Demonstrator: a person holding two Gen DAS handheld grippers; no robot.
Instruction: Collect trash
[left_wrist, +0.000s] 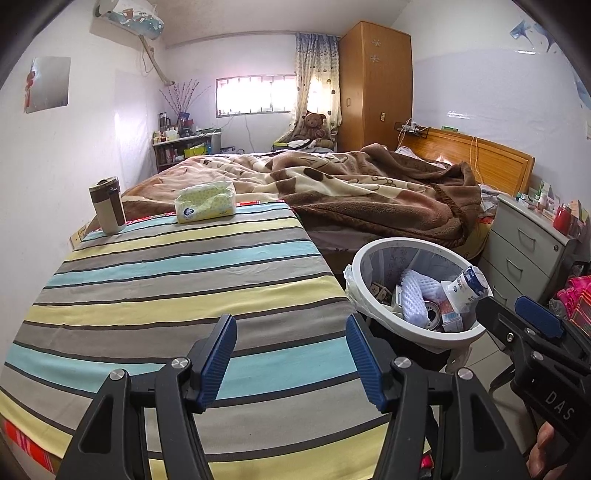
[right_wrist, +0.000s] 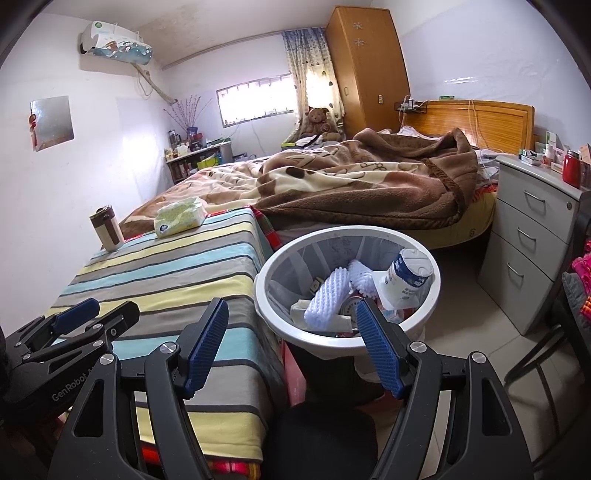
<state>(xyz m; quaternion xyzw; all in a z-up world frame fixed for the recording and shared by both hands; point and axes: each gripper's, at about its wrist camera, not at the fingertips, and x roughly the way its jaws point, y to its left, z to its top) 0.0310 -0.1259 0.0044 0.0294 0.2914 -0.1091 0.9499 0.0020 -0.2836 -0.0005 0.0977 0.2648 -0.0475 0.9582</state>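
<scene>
A white trash bin (right_wrist: 347, 334) stands on the floor against the corner of the striped table (left_wrist: 177, 280), holding a white foam fruit net (right_wrist: 327, 299), a crumpled white-and-blue bottle (right_wrist: 404, 278) leaning on its far rim, a can end and small cartons. We hold the right gripper (right_wrist: 291, 341) low over the near rim of the bin, angled downward, its blue-padded jaws spread wide with nothing between them; one finger hangs over the table's edge, the other over the bin's contents. Our left gripper (left_wrist: 291, 354) hovers beside the bin over the near end of the table, tilted down as well, jaws apart and empty. From the left wrist view the right gripper shows at the bin's near right side, with a fingertip of the hand (left_wrist: 546, 441) on its handle just visible. At the end of the table farthest from the bin sit a pack of tissues (left_wrist: 205, 201) and a brown-and-cream tumbler (left_wrist: 107, 205), upright. Beyond the bin lies a bed (right_wrist: 369, 184) under a rumpled brown blanket, and to the bin's right stands a grey drawer cabinet (right_wrist: 532, 236).
</scene>
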